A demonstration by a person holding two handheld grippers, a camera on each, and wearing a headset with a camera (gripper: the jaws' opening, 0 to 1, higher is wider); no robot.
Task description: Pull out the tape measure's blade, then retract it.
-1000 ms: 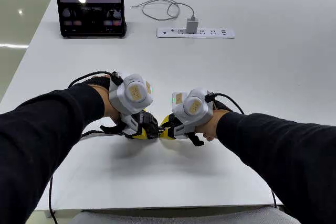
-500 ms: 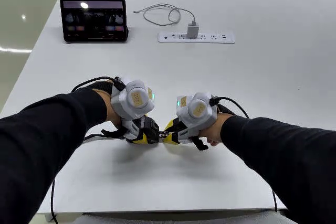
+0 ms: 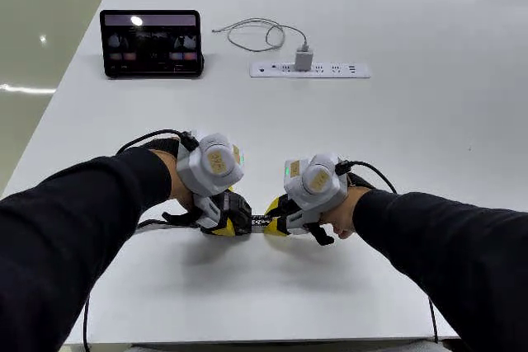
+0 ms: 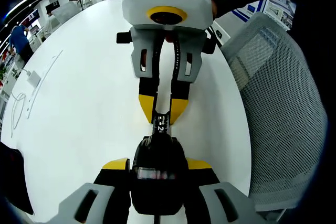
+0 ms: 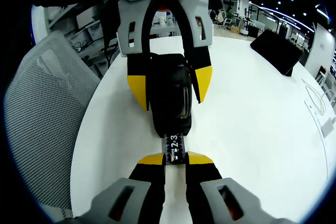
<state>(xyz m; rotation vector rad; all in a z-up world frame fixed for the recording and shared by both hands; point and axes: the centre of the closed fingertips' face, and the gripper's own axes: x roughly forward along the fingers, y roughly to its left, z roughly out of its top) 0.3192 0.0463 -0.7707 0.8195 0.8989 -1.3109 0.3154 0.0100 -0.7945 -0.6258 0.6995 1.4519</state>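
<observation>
Pull-out step — blade [image 5: 174, 146] barely out | left gripper [image 4: 157, 163] clamps tape measure [image 5: 169, 95], right gripper [image 5: 175, 159] pinches blade (tightly, it seems) | next: draw apart steadily

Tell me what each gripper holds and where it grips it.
The left gripper clamps the tape measure's black case by its two sides. The right gripper pinches the blade near its free end.

Glossy blk plastic tape-measure case [image 4: 157, 177], matt white tabletop [image 3: 396, 138], mesh-cloth chair [image 4: 283, 129].
</observation>
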